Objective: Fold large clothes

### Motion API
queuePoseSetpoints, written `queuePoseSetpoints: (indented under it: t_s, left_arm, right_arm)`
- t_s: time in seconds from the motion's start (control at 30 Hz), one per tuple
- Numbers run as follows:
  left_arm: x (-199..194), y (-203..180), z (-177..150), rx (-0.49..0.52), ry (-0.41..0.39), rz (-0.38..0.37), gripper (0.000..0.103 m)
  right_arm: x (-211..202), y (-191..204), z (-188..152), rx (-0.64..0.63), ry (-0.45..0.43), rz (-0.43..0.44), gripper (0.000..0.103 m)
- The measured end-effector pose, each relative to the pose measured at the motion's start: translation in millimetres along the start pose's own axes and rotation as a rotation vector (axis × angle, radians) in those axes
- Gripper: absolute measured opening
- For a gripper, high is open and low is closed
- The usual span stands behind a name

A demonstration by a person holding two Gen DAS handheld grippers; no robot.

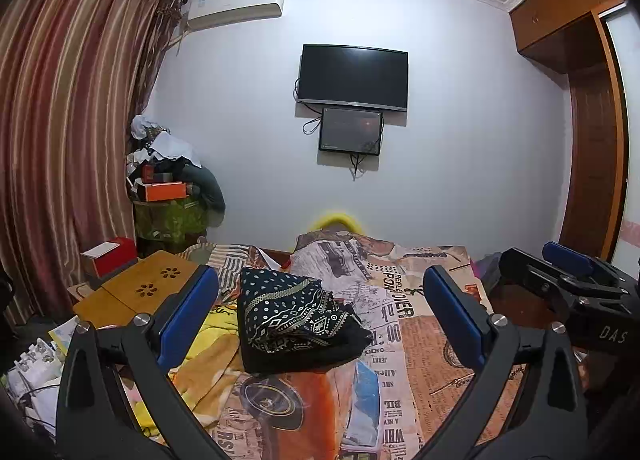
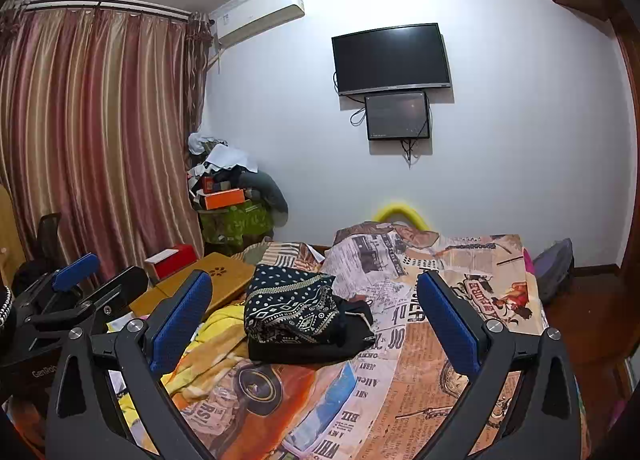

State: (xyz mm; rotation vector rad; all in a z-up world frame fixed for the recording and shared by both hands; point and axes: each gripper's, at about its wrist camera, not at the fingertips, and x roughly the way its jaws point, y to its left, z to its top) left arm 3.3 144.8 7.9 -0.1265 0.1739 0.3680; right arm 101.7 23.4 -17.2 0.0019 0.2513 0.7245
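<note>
both grippers, left gripper and right gripper, hover spread and empty before the folded dark garment on the bed; folding looks finished, next needs another garment.

From my place I cannot see the underside layers of the dark patterned garment; its black lower part goes under the printed top fold. The bed cover is cut by the bottom edge in both views. My left gripper hides part of the yellow cloth behind its finger. The wardrobe is cut off by the right border. The pile in the corner is too mixed for me to tell apart. The text on the small screen is too small to read.
</note>
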Motion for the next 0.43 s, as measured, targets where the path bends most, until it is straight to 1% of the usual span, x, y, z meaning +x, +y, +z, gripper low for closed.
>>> queuePoseSetpoints:
  t_s: [0.43]
  left_arm:
    - [3.5,2.5,-2.6,-0.005,0.001,0.001,0.103]
  right_arm:
    - [5.4,-2.1,-4.0,0.009,0.015,0.001,0.102]
